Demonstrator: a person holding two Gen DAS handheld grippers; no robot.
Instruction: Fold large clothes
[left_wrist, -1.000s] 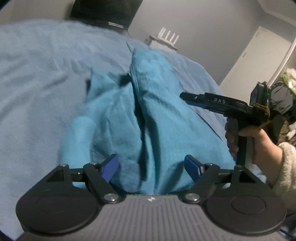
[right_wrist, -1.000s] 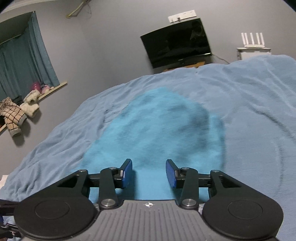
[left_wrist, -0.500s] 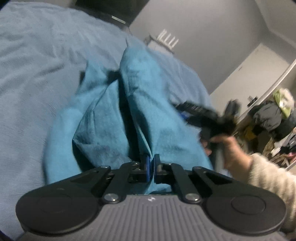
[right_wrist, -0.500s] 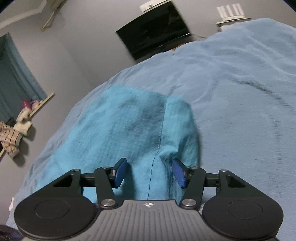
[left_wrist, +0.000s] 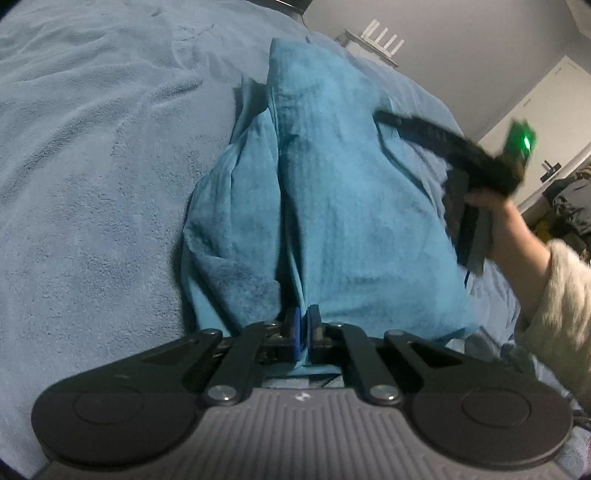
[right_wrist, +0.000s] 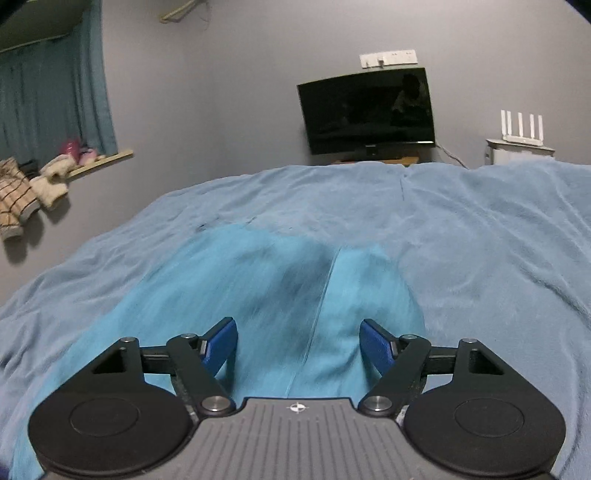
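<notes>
Teal garment (left_wrist: 332, 206) lies in the middle of the bed (left_wrist: 92, 184), on top of a light blue blanket. It is soft and fuzzy, and it is bunched up into long folds with a deep dark crease running down it.

The left gripper (left_wrist: 303, 332) is at the near edge of the garment. Its 2 blue jaws are pressed together, and a bit of the teal cloth is pinched between them.

The right gripper (right_wrist: 299, 345) is low over the other side of the garment. Its jaws have just been opening and now stand wide apart. The cloth with its seam lies under the gap, but the pads do not press on it. From the left side, this gripper looks blurry, and a hand (left_wrist: 495, 218) with a fluffy cream sleeve (left_wrist: 561, 295) holds its handle. A green light (left_wrist: 524, 142) glows on it.

Past the bed, a dark TV (right_wrist: 365, 110) hangs on the grey wall. A white router (right_wrist: 521, 127) stands to its right.
</notes>
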